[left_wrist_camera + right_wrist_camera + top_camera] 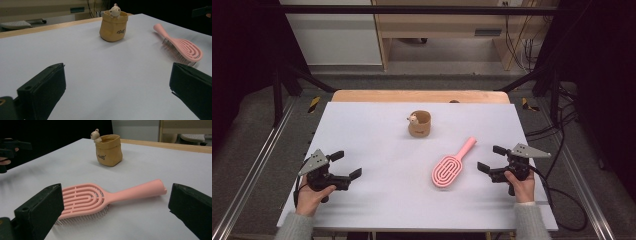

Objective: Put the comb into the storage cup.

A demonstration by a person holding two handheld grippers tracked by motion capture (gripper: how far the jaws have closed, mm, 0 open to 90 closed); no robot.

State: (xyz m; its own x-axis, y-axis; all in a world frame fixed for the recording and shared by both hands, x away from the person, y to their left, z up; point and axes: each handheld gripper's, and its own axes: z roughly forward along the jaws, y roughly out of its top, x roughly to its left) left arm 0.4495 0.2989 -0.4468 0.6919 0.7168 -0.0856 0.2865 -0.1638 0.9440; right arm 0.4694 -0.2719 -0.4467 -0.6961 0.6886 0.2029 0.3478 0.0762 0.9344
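Plainly, nothing had been picked up yet. The right gripper hovered low over the desk with its jaws spread wide and nothing between them, and the pink hairbrush lay just ahead of it, bristles down, untouched. In the right gripper view the hairbrush stretched across the gap between the jaws, a little beyond them, its head toward the left jaw and its handle toward the right one. The left gripper was also fully open and empty, well apart from the brush, which in its own view sat far off toward the right jaw. Straight ahead of it, farther still, stood the small tan pouch with a little figure peeking over its rim, upright and untouched. By my judgement the work stood at its very start: the approach to the brush was nearly made, while the grasp, the lift and whatever placing followed all remained to do.
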